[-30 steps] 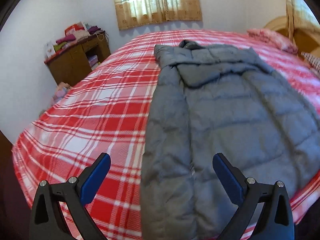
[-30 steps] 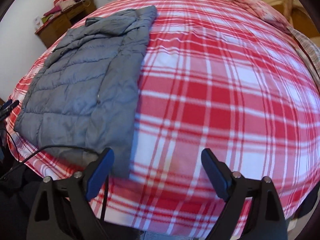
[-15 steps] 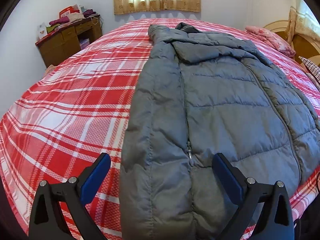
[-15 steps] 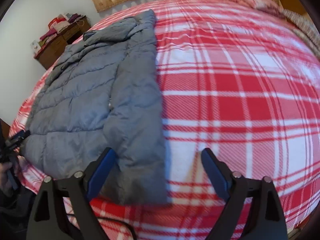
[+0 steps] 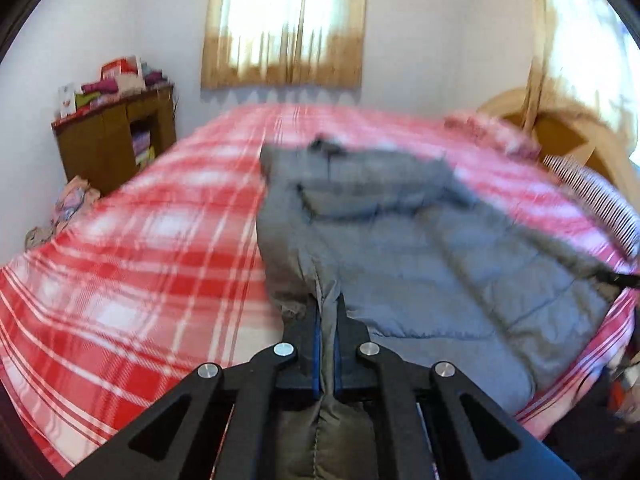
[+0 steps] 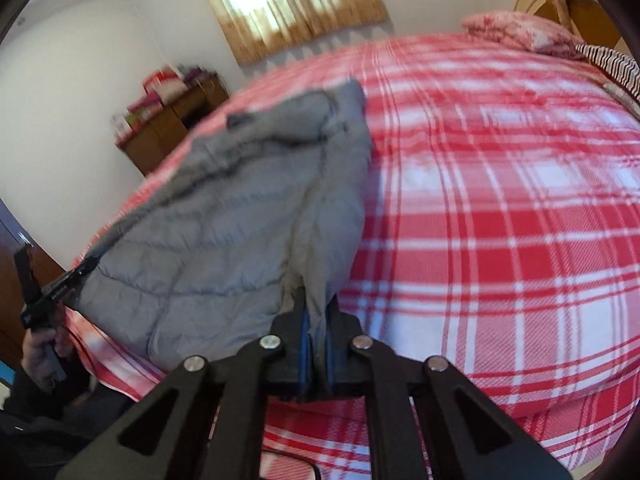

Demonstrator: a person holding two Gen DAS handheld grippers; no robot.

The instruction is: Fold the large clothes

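A grey quilted jacket (image 5: pixel 420 248) lies lengthwise on the bed with the red-and-white plaid cover (image 5: pixel 132 264), its collar at the far end. My left gripper (image 5: pixel 326 316) is shut on the jacket's near hem at its left side, and the cloth is pulled up into a ridge. In the right wrist view the same jacket (image 6: pixel 224 220) spreads to the left. My right gripper (image 6: pixel 316 316) is shut on its near right hem corner, lifted off the cover (image 6: pixel 500 208). The left gripper (image 6: pixel 60 284) shows at the jacket's other corner.
A wooden cabinet (image 5: pixel 116 140) with stacked items stands against the wall left of the bed. Pink pillows (image 5: pixel 488 132) and a striped pillow (image 5: pixel 592 188) lie by the wooden headboard (image 5: pixel 560 128) at right. A curtained window (image 5: pixel 284 24) is behind. A person's hand (image 6: pixel 40 352) holds the left gripper.
Both grippers went from wide open to shut on the jacket's near hem and have risen, lifting the hem off the bed. The views now tilt higher toward the window.
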